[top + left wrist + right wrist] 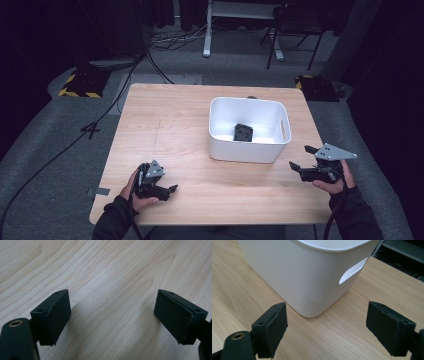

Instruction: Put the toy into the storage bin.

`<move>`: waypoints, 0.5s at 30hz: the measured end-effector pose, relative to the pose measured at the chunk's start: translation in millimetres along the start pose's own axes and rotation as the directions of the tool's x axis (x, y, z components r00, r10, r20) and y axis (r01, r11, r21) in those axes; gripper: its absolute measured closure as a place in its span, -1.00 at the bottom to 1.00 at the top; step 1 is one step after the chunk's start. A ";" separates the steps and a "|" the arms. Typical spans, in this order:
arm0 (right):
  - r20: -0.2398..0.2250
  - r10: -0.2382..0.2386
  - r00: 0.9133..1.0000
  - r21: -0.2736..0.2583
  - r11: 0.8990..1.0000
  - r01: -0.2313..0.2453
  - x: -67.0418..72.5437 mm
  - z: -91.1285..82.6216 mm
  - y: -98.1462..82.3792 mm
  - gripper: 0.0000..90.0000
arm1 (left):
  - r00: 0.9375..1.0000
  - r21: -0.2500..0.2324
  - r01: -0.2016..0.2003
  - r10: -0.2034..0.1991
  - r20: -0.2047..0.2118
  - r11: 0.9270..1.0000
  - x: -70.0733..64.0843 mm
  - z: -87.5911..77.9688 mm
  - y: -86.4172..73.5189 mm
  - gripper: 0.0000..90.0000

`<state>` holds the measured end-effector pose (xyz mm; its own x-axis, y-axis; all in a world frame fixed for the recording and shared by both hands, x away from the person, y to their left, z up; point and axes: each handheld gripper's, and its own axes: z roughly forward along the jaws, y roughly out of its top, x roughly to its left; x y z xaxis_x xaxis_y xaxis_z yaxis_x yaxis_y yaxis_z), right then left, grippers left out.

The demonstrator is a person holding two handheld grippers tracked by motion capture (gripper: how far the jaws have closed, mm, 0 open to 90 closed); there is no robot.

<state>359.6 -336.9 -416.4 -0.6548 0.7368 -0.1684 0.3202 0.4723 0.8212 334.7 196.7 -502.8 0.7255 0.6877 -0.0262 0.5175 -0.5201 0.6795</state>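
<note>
Both grippers empty. Left gripper (165, 189) jaws wide apart, low over bare table (165, 130). Right gripper (302, 160) jaws spread, bin (245, 150) corner just ahead. Black part (243, 132) sits in bin, fwd-left of right gripper. Judgement: for pickup, come in over rim, keep jaws clear of wall.

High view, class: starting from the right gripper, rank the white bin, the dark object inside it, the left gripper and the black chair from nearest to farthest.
1. White bin, on the table just left of the right gripper.
2. Dark object, on the bin's floor.
3. Left gripper, near the table's front-left edge.
4. Black chair, on the floor beyond the table.
</note>
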 end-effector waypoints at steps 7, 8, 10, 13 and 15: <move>0.002 0.018 1.000 0.024 1.000 -0.018 0.0 1.3 -14.2 -0.61 | 1.000 0.000 0.000 0.000 0.001 1.000 -0.1 0.0 0.0 -0.68; 0.001 0.019 1.000 0.028 0.999 -0.019 0.0 1.7 -16.7 -0.61 | 1.000 0.001 0.000 0.000 0.001 1.000 0.0 -0.1 0.0 -0.68; -0.007 0.027 1.000 0.041 0.999 -0.027 -0.7 1.7 -21.1 -0.61 | 1.000 0.000 0.000 0.000 0.000 1.000 0.0 0.0 0.0 -0.68; -0.016 0.041 0.999 0.052 0.998 -0.040 -1.1 2.6 -27.9 -0.61 | 1.000 0.000 0.000 0.000 0.000 1.000 0.0 0.0 0.0 -0.68; -0.012 0.048 0.999 0.063 0.997 -0.047 -1.1 4.1 -33.2 -0.61 | 1.000 0.000 0.000 0.000 0.000 1.000 0.0 0.0 0.0 -0.68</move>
<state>352.4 -351.5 -445.7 -0.6467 0.7529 -0.1225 0.3929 0.4664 0.7925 334.7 196.7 -502.8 0.7251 0.6881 -0.0263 0.5179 -0.5198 0.6795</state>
